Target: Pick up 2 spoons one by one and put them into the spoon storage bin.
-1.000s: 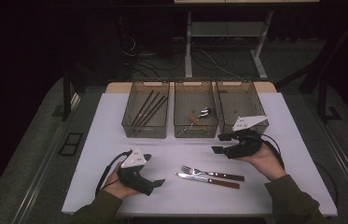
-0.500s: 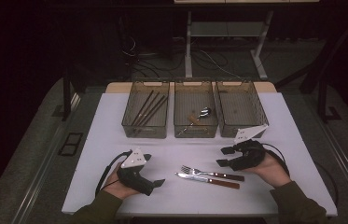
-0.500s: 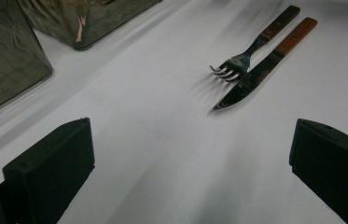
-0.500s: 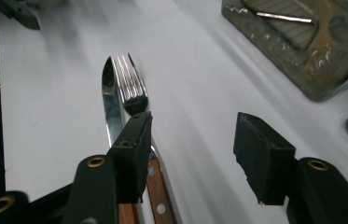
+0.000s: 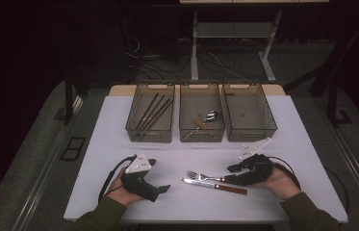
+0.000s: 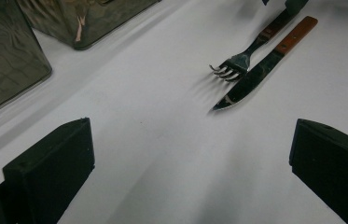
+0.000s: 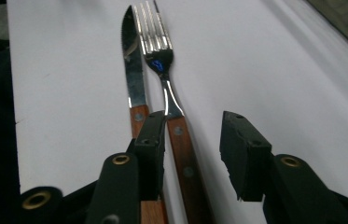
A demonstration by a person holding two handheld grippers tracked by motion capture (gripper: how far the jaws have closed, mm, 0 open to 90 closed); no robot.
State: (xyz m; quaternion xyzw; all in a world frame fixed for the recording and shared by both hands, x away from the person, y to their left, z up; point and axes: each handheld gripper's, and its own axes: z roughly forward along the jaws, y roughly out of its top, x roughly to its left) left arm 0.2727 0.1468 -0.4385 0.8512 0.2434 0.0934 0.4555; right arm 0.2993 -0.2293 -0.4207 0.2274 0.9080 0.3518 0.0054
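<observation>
A steel fork with a wooden handle [image 7: 177, 135] lies near the white table's [image 5: 288, 125] near edge, just beside a wooden-handled knife [image 5: 218, 186]. The right gripper [image 7: 192, 154] straddles the fork handle, its jaws closing but one pad still apart, as the right gripper view shows. The left gripper [image 5: 160, 188] rests open, well left, bare table between. Three clear plastic bins [image 5: 249, 130] stand far.

I see a white desk [image 5: 119, 144] with three see-through bins in a row along its far edge. The left bin [image 5: 150, 118] sits beside the middle bin [image 5: 201, 118], and the right bin [image 5: 248, 117] is just beside that. Nearer me, right of centre, a fork [image 5: 205, 177] and a knife [image 5: 214, 185] with wooden handles lie side by side on the bare top.
</observation>
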